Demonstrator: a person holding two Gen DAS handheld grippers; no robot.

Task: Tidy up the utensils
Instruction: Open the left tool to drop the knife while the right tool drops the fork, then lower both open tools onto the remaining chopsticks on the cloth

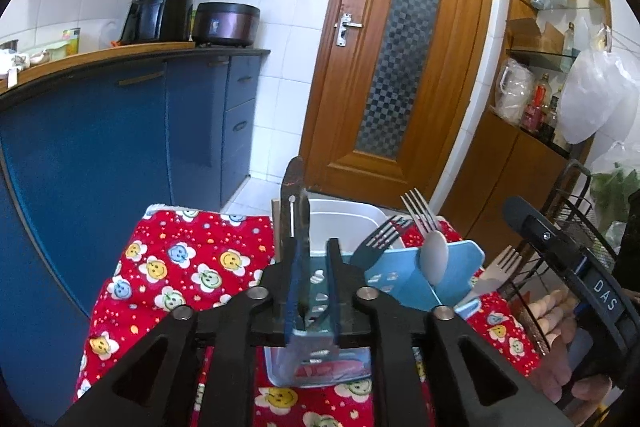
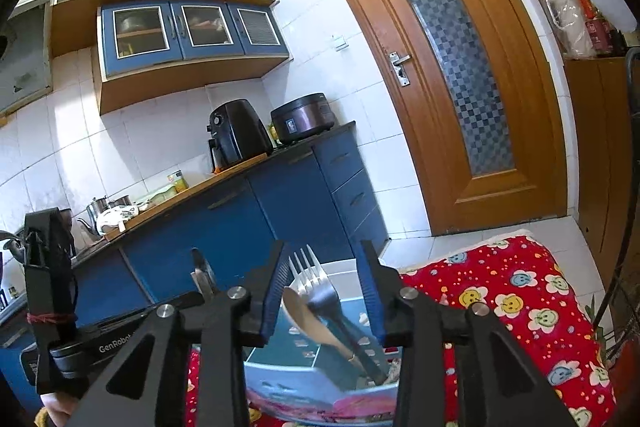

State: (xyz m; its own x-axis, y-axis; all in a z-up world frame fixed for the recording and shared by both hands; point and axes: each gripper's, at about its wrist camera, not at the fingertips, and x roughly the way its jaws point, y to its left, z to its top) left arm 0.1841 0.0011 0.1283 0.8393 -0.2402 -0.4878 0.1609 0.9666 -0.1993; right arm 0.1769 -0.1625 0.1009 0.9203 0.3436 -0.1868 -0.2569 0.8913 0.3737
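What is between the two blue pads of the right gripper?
In the right wrist view, a silver metal fork and a spoon stand in the blue plastic utensil holder between the open right gripper pads, untouched.

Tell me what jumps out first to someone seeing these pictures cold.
The red smiley-flower cloth on the table catches the eye first. On it stands a blue utensil holder with forks and a spoon sticking up. Behind looms a wooden door, with blue cabinets on the left.
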